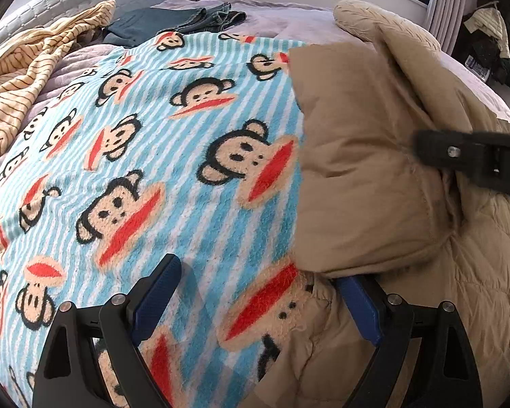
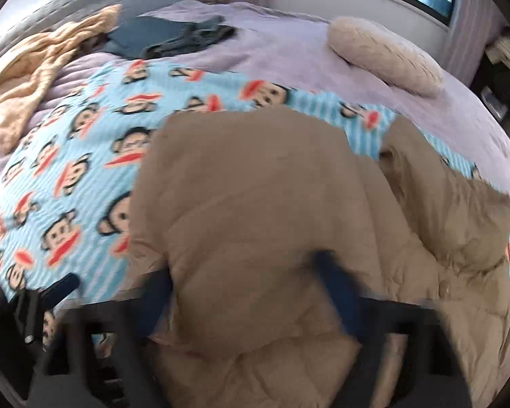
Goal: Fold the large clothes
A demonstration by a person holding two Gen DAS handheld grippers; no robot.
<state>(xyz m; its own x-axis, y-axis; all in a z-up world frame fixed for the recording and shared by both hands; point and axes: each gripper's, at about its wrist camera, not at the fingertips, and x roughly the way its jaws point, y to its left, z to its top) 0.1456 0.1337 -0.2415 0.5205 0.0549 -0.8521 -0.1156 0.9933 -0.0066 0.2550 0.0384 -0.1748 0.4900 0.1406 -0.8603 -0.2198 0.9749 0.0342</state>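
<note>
Tan padded coat (image 1: 374, 170) lies right of frame on the monkey-print blanket (image 1: 153, 156), bed (image 2: 272, 40) beneath. Left tongs (image 1: 255, 306) spread open, holding nothing. Right tongs (image 2: 244, 292) blurred; they seem parted around a coat fold, grip uncertain. Advice: pinch the fold's edge firmly and lay it flat across.

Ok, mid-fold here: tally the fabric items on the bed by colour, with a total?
Tan: 1, the puffer coat being folded
Blue striped monkey print: 1, the blanket
Yellow striped: 1, the crumpled garment
Dark blue-green: 1, the folded pile; pieces within it cannot be told apart
Cream: 1, the pillow
Total: 5
</note>
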